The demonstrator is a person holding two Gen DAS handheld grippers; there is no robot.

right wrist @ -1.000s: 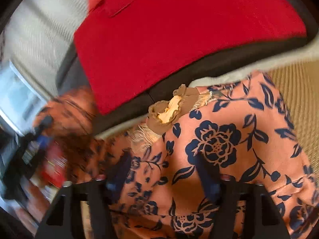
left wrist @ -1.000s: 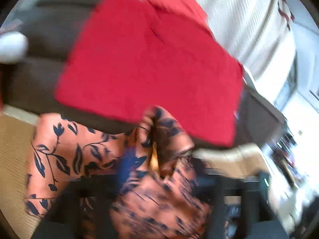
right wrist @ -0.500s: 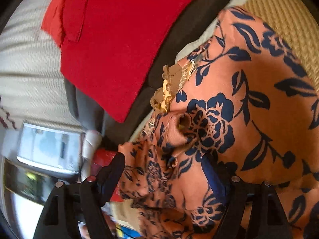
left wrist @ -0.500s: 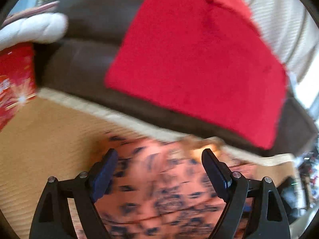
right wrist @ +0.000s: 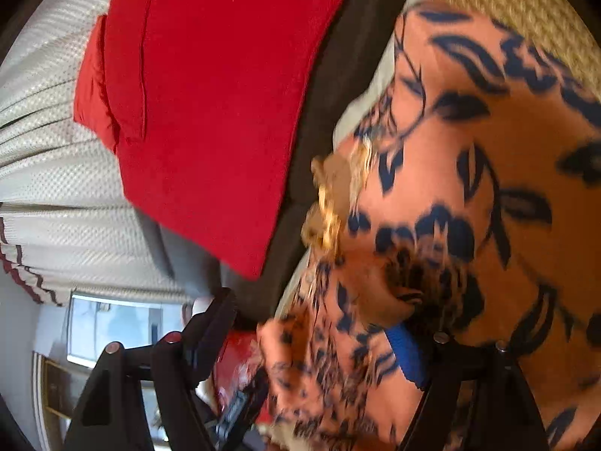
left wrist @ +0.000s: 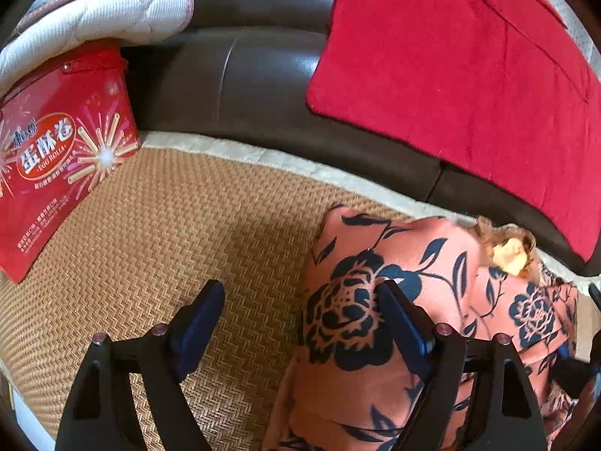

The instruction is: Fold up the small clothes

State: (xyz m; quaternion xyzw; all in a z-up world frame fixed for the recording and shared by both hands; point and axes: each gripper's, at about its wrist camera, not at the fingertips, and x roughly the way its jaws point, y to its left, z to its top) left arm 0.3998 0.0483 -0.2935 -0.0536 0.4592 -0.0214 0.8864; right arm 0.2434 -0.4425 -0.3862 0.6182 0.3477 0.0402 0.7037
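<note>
An orange garment with dark blue flowers (left wrist: 413, 300) lies folded on the woven mat (left wrist: 188, 225), by the dark sofa's base. A tan frilled collar (left wrist: 507, 248) shows at its far edge. My left gripper (left wrist: 300, 308) is open and empty; its right finger rests over the garment's left edge, its left finger over bare mat. In the right wrist view the garment (right wrist: 488, 188) fills the right side, blurred. My right gripper (right wrist: 311, 330) is open, tilted sideways, with loose cloth bunched between and in front of its fingers.
A red cushion (left wrist: 450, 75) lies on the dark brown sofa (left wrist: 244, 75); it also shows in the right wrist view (right wrist: 210, 112). A red egg-roll tin (left wrist: 56, 158) sits at the mat's left under a white padded cushion (left wrist: 94, 18). Cream curtains (right wrist: 56, 169) hang behind.
My left gripper let go of the garment, opened and swung left over the mat. My right gripper opened and rolled sideways; the garment now lies folded on the mat.
</note>
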